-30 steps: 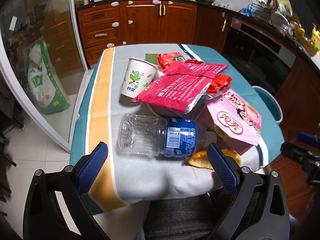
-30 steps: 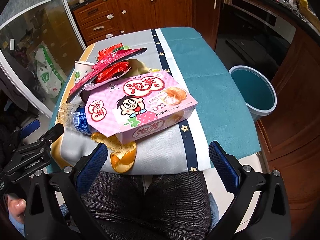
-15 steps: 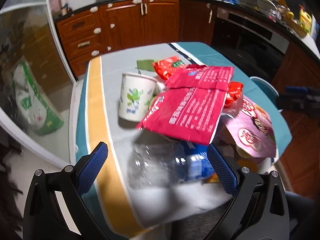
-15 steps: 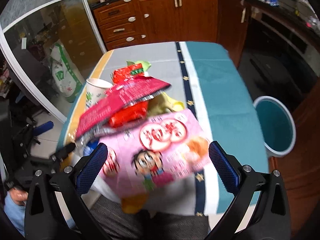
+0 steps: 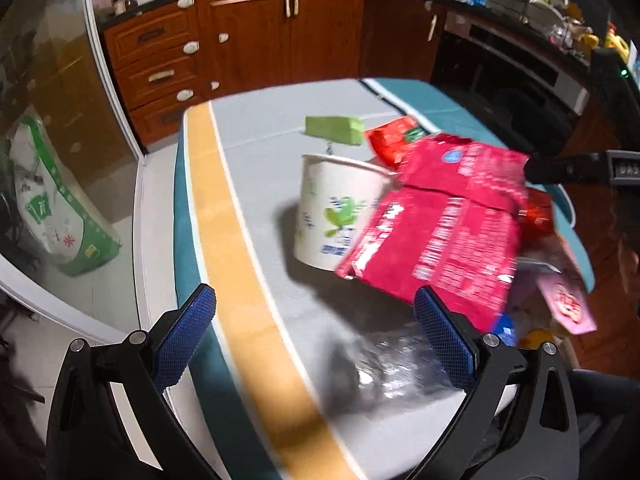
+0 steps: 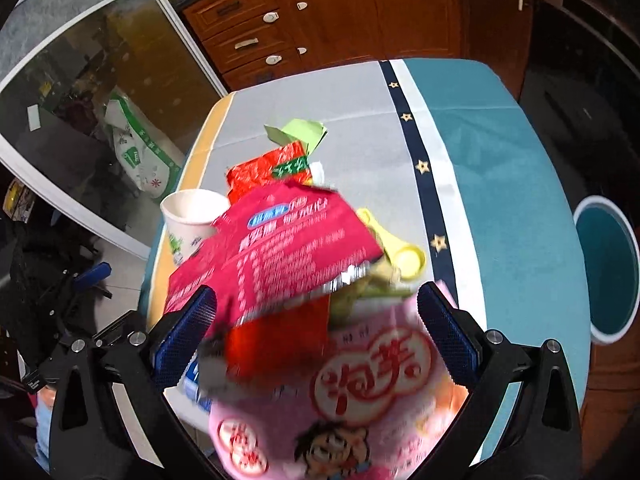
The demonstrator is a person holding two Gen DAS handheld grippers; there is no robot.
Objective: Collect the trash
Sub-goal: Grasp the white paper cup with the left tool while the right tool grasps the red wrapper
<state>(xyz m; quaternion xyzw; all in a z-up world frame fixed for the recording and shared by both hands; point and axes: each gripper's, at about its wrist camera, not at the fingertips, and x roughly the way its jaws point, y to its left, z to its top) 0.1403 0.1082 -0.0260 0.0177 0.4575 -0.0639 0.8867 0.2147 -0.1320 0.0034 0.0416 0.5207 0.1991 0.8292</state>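
Left claw (image 5: 314,336) and right claw (image 6: 316,334) spread wide, empty; pink box (image 6: 352,396) reads 泡芙.

Wooden cabinets (image 5: 248,44) stand at twelve o'clock; a green-and-white sack (image 5: 60,216), somewhat blurred, leans behind a glass door (image 6: 80,92) at nine.

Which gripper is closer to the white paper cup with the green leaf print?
Left. The left gripper faces the white paper cup; from the right gripper it stands far left behind the red wrapper.
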